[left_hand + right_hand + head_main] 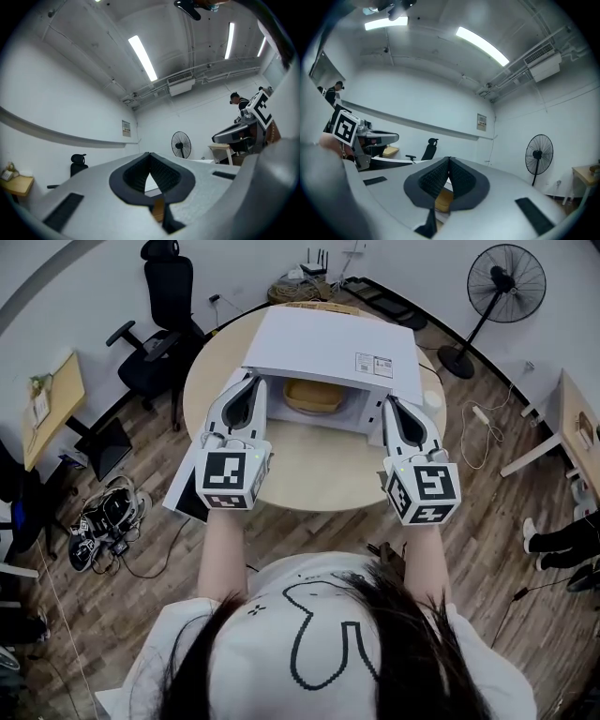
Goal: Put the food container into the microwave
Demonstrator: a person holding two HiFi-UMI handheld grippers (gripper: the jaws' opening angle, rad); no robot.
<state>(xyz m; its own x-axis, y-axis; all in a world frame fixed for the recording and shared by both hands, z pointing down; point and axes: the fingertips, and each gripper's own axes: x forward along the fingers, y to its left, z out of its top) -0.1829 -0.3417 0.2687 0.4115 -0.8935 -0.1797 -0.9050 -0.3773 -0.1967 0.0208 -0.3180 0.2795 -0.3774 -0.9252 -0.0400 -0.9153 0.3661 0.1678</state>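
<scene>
A white microwave (328, 348) stands on the round table with its cavity facing me. Inside the cavity sits a tan food container (312, 395). The microwave door (183, 498) hangs open at the left, mostly under my left arm. My left gripper (255, 382) points at the cavity's left edge, and its jaws (149, 155) are shut with nothing between them. To the right of the opening, my right gripper (389, 402) is held level with it, also shut and empty (449, 160). Neither gripper touches the container.
The round wooden table (309, 474) has bare top in front of the microwave. A black office chair (159, 324) stands at the back left and a floor fan (502, 287) at the back right. Cables and gear (108, 521) lie on the floor at the left.
</scene>
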